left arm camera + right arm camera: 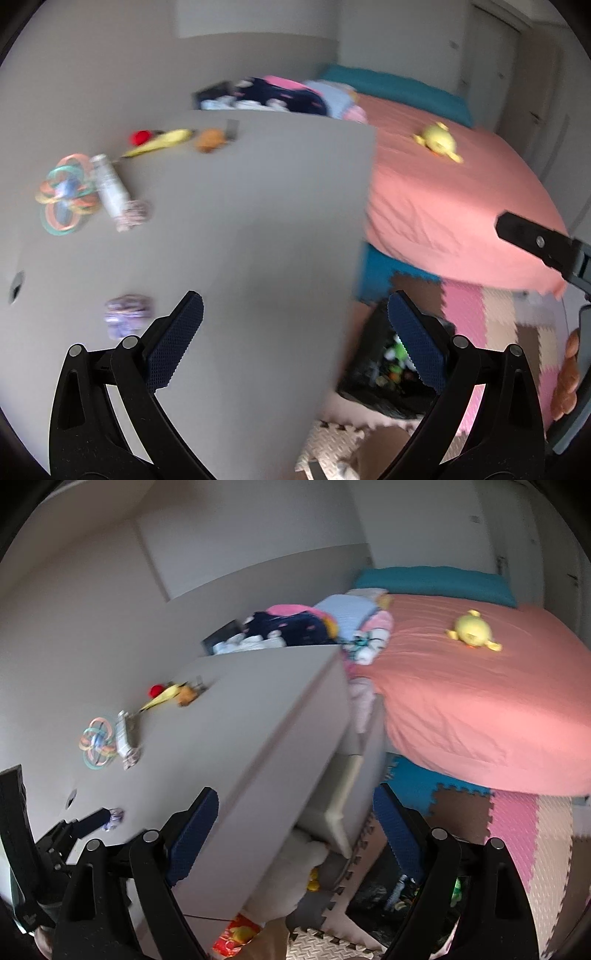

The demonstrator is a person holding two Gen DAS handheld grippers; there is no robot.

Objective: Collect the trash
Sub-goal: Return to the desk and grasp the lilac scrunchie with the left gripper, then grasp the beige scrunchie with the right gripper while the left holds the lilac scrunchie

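My left gripper (pixel 295 343) is open and empty over the right edge of a grey desk (pixel 258 221). A crumpled purple wrapper (pixel 127 319) lies on the desk left of its left finger. A banana peel (pixel 162 143), a red scrap (pixel 141 137), a brown lump (pixel 210 140) and a white bottle (pixel 110 186) with crumpled paper (pixel 135 214) lie farther back. A black trash bag (pixel 388 373) with litter sits on the floor below. My right gripper (pixel 295 834) is open and empty above the desk edge (pixel 258 738); the bag (pixel 380 893) shows low down. The left gripper (pixel 98 818) shows near the wrapper (pixel 115 816).
A colourful ring toy (pixel 66 192) sits at the desk's left. A bed with a pink sheet (pixel 461 206) and a yellow plush (pixel 439 140) fills the right. Clothes (pixel 280 96) are piled behind the desk. Foam puzzle mats (pixel 498 325) cover the floor. A red packet (pixel 236 934) lies under the desk.
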